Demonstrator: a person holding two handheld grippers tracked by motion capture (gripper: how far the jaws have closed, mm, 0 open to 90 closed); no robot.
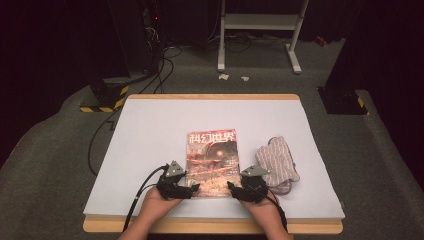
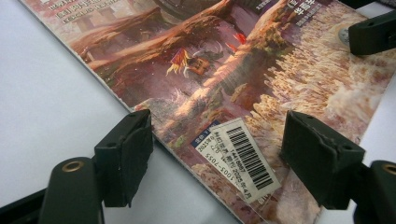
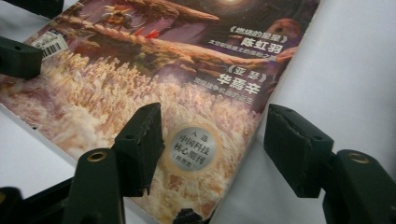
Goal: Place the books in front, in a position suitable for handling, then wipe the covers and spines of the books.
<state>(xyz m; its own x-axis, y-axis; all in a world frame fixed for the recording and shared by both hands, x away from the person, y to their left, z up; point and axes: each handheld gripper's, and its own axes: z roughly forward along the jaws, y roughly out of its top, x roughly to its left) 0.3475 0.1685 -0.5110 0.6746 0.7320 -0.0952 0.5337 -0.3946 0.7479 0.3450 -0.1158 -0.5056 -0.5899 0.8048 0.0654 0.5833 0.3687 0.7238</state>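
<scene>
Both claws stand open at the near corners of a magazine point(image 1: 212, 162) lying flat mid-tabletop point(image 1: 150, 130). The left claw point(image 1: 191, 188) and right claw point(image 1: 233, 186) grip nothing, apparently poised to open the cover.

The magazine point(image 1: 212, 162) is rust-red and tawny, with pale cream grass toward its near edge and a white barcode label point(image 2: 247, 158) — just right of it lies a grey-and-white striped cloth point(image 1: 277, 162), on a pale bluish bench point(image 1: 150, 130) edged in wood.

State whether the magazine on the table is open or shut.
Shut: the magazine lies flat on the table, front cover up, no inner pages showing.
</scene>
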